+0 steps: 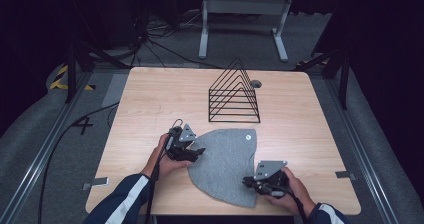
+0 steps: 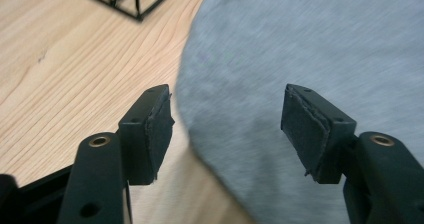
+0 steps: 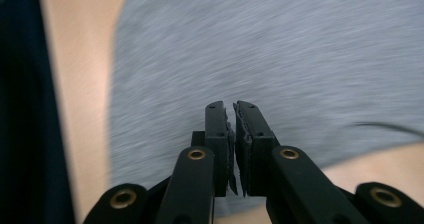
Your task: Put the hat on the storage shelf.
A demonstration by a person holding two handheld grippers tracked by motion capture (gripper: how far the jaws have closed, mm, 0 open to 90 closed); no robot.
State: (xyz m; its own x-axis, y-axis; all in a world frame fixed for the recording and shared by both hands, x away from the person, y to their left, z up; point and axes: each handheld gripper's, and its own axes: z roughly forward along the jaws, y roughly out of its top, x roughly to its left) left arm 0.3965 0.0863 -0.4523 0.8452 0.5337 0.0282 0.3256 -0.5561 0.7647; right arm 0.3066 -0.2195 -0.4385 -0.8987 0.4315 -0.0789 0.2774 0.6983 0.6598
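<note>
High view: grey cloth (image 1: 225, 159) between grippers

Heathered grey felt cloth (image 1: 227, 161), evenly mottled, with one small pale round dot near its far edge. Light wooden surface (image 1: 150, 99) showing fine brown grain lines. Black wire rack (image 1: 234, 96) of thin parallel bars. Left tongs (image 2: 227, 126) and right tongs (image 3: 234, 134): matte black, dark grey pads, brass-coloured rivets; each carries a grey three-cornered plate. Sleeves (image 1: 122, 201) navy with white stripes. Floor grey, with yellow-and-black hazard tape (image 1: 62, 76) at the left.
</note>
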